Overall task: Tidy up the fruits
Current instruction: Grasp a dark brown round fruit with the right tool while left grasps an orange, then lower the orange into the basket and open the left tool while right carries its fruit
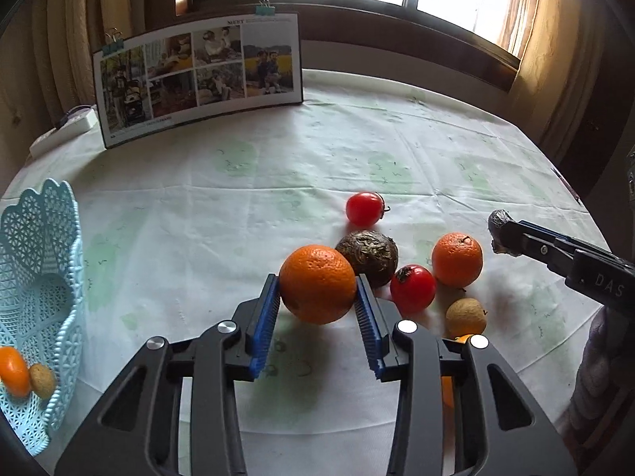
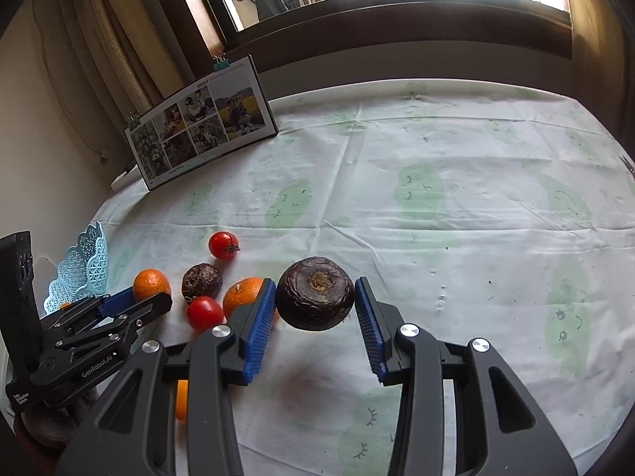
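1. Left gripper (image 1: 317,297) clamped on an orange (image 1: 317,283), lifted clear of the cloth, presumably bound for the blue basket (image 1: 47,261) to its left.
2. Right gripper (image 2: 315,305) clamped on a dark wrinkled fruit (image 2: 314,292), also held aloft.
3. Ahead and right of the left gripper: two tomatoes (image 1: 412,288), a second orange (image 1: 457,260), another dark fruit (image 1: 367,253); nothing blocking the way to the basket.

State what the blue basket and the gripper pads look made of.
Blue basket: looks like moulded plastic with a slight sheen, going by its lace-like pierced lattice and stiff scalloped rim. Left gripper pads: likely rubber or soft plastic, matte blue, with fine ridges along the gripping faces; which one cannot be told.
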A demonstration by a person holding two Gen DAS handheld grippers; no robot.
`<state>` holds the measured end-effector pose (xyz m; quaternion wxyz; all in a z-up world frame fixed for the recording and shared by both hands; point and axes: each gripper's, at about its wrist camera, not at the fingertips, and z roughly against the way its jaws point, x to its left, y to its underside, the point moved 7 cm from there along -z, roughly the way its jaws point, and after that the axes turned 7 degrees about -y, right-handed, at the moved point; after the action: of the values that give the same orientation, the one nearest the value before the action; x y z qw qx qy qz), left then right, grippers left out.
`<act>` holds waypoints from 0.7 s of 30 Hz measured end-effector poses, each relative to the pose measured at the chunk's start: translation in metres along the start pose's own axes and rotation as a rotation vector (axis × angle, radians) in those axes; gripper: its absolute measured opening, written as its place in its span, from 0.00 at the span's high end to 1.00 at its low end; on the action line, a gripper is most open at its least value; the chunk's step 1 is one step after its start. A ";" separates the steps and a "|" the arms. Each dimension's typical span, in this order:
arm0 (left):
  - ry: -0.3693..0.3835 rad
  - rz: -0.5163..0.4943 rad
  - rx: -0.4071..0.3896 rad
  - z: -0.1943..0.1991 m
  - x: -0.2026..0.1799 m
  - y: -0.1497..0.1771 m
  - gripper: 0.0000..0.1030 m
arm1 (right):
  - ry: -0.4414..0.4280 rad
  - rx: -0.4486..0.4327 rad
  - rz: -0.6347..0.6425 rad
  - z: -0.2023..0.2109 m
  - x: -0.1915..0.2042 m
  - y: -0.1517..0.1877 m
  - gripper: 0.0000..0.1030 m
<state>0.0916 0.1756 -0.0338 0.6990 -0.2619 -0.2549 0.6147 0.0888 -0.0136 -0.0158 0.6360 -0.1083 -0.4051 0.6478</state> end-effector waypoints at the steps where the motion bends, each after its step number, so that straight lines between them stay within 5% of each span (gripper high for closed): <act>1: -0.007 0.003 -0.010 0.003 0.002 -0.001 0.62 | -0.002 -0.001 -0.001 0.000 0.002 -0.001 0.60; 11: -0.091 0.042 -0.111 0.040 0.034 -0.012 0.62 | -0.036 -0.006 0.049 0.000 0.039 -0.005 0.60; 21: -0.214 0.158 -0.159 0.067 0.109 -0.010 0.62 | -0.083 0.006 0.128 -0.008 0.091 -0.007 0.60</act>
<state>0.0658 0.2859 0.0256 0.5943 -0.2687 -0.3542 0.6702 0.0845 0.0714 0.0177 0.5762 -0.1053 -0.4213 0.6924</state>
